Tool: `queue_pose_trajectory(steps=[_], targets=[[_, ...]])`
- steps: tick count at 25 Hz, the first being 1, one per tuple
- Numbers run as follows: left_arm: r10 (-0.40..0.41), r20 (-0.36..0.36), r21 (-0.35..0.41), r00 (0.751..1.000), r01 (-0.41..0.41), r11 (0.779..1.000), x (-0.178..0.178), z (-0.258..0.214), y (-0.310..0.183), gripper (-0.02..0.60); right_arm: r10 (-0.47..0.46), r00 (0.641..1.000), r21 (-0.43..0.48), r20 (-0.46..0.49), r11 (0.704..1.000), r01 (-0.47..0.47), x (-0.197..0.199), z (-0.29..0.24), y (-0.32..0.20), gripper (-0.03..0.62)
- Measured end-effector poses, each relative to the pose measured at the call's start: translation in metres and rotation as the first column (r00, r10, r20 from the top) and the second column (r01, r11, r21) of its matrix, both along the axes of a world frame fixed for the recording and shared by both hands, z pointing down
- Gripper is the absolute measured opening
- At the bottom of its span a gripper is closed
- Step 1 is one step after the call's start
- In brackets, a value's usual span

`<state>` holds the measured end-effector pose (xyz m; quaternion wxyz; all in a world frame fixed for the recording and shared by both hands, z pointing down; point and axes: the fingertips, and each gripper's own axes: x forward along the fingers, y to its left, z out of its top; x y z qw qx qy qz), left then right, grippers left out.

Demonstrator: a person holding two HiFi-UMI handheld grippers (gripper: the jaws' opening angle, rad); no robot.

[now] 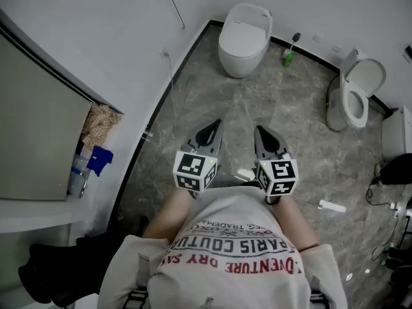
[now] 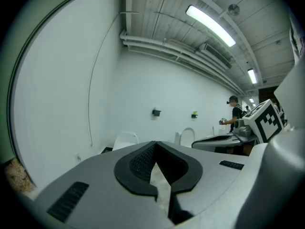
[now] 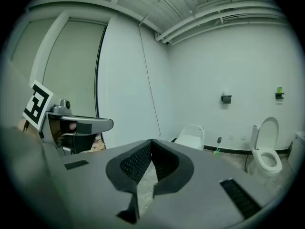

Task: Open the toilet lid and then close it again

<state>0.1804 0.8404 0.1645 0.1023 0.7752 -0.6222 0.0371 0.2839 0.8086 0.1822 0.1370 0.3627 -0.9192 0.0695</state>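
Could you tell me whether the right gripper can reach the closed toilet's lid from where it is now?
Probably not yet: the right gripper, shut and empty, is held close to the person, and the closed toilet stands well off across the floor. Nothing lies between them, so stepping forward should do.

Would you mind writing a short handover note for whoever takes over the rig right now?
Left gripper: shut, empty, held out in front.
Right gripper: shut, empty, alongside the left one.
Things: closed-lid toilet stands ahead, well beyond both grippers; second toilet, standing open, is further right.
Done: nothing evident; neither toilet is being touched.
Left: approach the closed one, raise its lid, then lower it again.
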Motion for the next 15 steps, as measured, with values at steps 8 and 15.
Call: queue_pose_trajectory(steps=[8,15], targets=[[-0.008,-0.004,-0.009,1.0,0.008,1.0,-0.003,0.003,0.0,0.006,-0.014,1.0,-0.003,-0.011,1.0,0.014,-0.004,0.002,0.001,0.012],[-0.032,-0.022,-0.016,0.999,0.032,0.999,-0.014,0.01,0.005,0.006,-0.024,1.0,-0.029,-0.008,0.999,0.024,-0.015,0.013,0.005,0.014]])
